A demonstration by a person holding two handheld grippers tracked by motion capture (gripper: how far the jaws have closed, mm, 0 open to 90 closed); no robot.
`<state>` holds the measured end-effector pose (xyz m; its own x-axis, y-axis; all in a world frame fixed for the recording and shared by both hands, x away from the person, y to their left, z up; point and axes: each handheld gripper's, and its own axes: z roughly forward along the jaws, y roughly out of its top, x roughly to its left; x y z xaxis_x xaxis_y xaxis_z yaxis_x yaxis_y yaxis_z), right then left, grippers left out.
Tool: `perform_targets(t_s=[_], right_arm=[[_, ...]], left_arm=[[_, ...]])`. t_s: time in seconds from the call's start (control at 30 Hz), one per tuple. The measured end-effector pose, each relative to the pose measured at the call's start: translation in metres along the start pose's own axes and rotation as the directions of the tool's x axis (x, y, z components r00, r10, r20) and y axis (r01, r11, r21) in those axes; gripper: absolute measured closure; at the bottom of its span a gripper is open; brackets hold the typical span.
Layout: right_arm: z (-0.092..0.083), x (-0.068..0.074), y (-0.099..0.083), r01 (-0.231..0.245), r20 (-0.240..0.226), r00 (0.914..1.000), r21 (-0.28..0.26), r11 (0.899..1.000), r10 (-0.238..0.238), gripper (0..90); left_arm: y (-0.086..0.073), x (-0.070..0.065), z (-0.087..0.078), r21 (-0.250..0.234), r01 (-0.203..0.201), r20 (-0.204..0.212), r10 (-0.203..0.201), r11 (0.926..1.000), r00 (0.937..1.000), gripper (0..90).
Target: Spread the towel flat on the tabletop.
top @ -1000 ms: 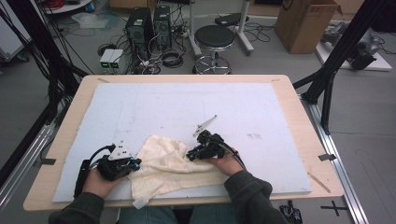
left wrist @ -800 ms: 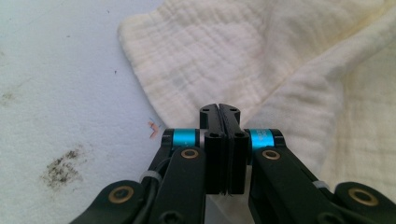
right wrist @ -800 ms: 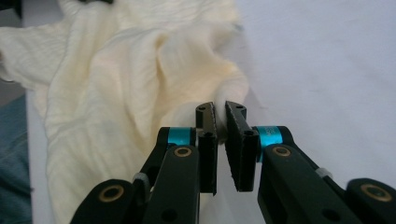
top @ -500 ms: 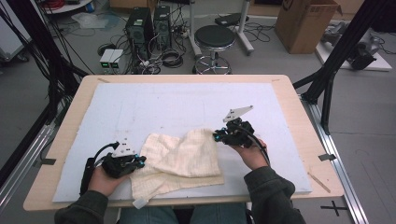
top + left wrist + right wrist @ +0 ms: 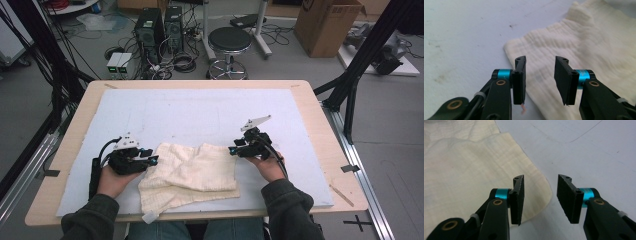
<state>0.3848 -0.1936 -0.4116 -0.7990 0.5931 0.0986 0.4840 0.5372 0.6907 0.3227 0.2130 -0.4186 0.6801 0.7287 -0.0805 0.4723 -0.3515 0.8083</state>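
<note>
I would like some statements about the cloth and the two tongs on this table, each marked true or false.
1. The cream cloth lies on the white mat between the two tongs. True.
2. The left tongs are clamped on the cloth. False: their jaws stand apart and have just been opening; cloth lies beneath them, unpressed.
3. The right tongs stand open over the cloth's rounded corner. True; their jaws have also just been opening.
4. The cloth is spread fully flat in one layer. False: it lies folded over, with a crease across it.
5. A black stool stands on the floor beyond the table. True.
</note>
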Motion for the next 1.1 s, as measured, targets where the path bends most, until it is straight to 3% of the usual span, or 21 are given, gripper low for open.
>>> perform_targets(t_s=[0.07,0.23,0.4,0.47,0.6,0.7,0.77,0.93,1.1], right_arm=[[0.006,-0.001,-0.001,0.001,0.001,1.0,0.006,1.0,-0.001,56.8],[0.018,-0.006,-0.006,-0.033,-0.006,0.9994,0.031,0.999,0.034,57.6],[0.024,-0.002,-0.008,0.006,-0.002,1.0,0.041,0.999,-0.006,66.3],[0.024,-0.001,-0.011,0.026,0.013,0.9996,0.025,0.999,-0.026,70.8],[0.023,-0.002,-0.012,0.034,-0.009,0.9994,0.019,0.999,-0.034,82.4],[0.023,0.001,-0.012,0.054,-0.01,0.9985,0.024,0.998,-0.054,83.6],[0.022,0.0,-0.011,0.061,-0.01,0.9981,0.025,0.998,-0.061,83.8],[0.01,-0.002,-0.007,0.084,0.033,0.9959,0.014,0.996,-0.085,84.0],[-0.009,-0.016,0.009,0.094,0.101,0.9906,-0.01,0.996,-0.092,83.9]], left_arm=[[0.005,0.004,0.007,-0.01,0.01,-0.005,-0.01,0.9999,0.9999,60.4],[0.015,0.011,0.03,0.039,0.012,-0.02,-0.011,0.9992,0.9997,58.6],[0.013,0.019,0.044,0.097,0.056,-0.079,-0.048,0.9937,0.9957,52.8],[0.012,0.02,0.046,0.11,0.052,-0.085,-0.043,0.9925,0.9954,55.8],[0.012,0.017,0.049,0.108,0.029,-0.1,-0.018,0.9937,0.9948,69.2],[0.012,0.016,0.05,0.108,0.008,-0.077,0.0,0.9942,0.997,82.3],[0.014,0.014,0.051,0.113,-0.012,-0.088,0.022,0.9935,0.9959,85.9],[0.023,0.018,0.047,0.061,0.012,-0.116,-0.004,0.9981,0.9933,87.0],[0.038,0.032,0.046,-0.034,0.093,-0.136,-0.096,0.9951,0.986,87.5]])
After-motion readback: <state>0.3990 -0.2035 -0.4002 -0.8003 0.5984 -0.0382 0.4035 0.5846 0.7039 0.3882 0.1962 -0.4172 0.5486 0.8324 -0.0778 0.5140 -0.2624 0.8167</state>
